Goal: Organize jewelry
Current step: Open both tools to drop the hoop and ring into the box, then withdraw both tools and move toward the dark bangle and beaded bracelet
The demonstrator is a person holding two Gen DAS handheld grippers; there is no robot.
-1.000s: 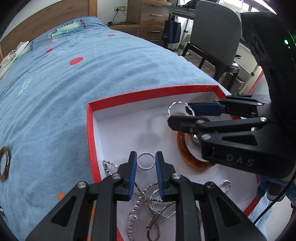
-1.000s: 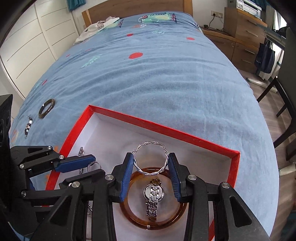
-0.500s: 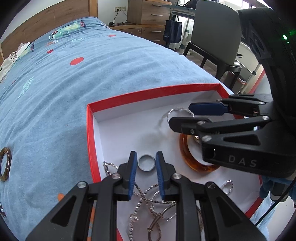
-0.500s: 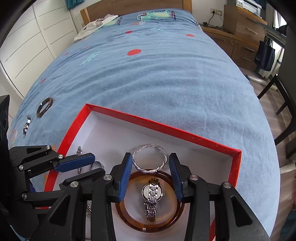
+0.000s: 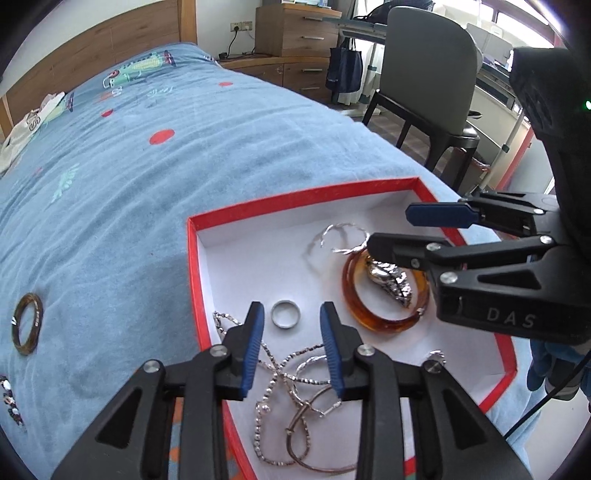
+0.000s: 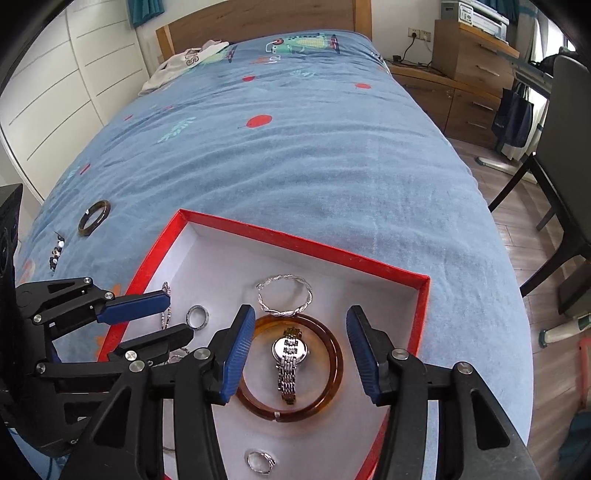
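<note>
We hold both grippers over a red-rimmed box [image 6: 295, 242] with a white floor, set on a blue bedspread [image 6: 295, 155] dotted with red spots. The left gripper [image 5: 291, 332] has just been opening; its jaws stand apart around a silver ring [image 5: 285, 314] lying free on the box floor. The right gripper [image 6: 301, 347] has also just been opening, and nothing is clamped; a twisted silver bangle [image 6: 284, 295] leans on an amber bangle [image 6: 291, 365] ringing a steel watch [image 6: 290, 354]. Chains [image 5: 291, 398] tangle near us. A dark bangle [image 6: 94, 218] lies out on the bedspread. Beyond the bed stand a wooden headboard [image 6: 258, 18], drawers [image 6: 472, 62] and a grey chair [image 5: 428, 74].
</note>
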